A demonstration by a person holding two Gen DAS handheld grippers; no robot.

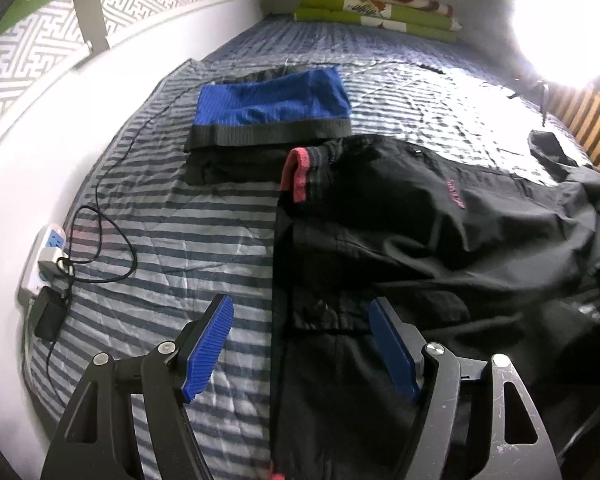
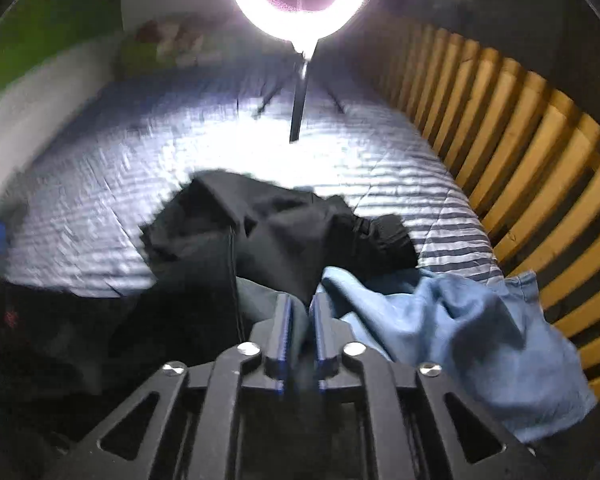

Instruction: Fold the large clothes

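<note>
Black trousers spread on a striped bed, seen from two hand-held grippers.
Left wrist view: left hand-held gripper (image 1: 300, 344) stands wide above the trousers' (image 1: 420, 224) left edge, gripping nothing. Right wrist view: right hand-held gripper (image 2: 300, 320) stands narrow, dark cloth (image 2: 268, 240) between its pads, blue garment (image 2: 460, 332) just beside.

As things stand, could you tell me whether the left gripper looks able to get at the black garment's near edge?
Probably yes. The left gripper hangs open right over the black garment, whose straight edge runs between its fingers with nothing lying on top there.
</note>
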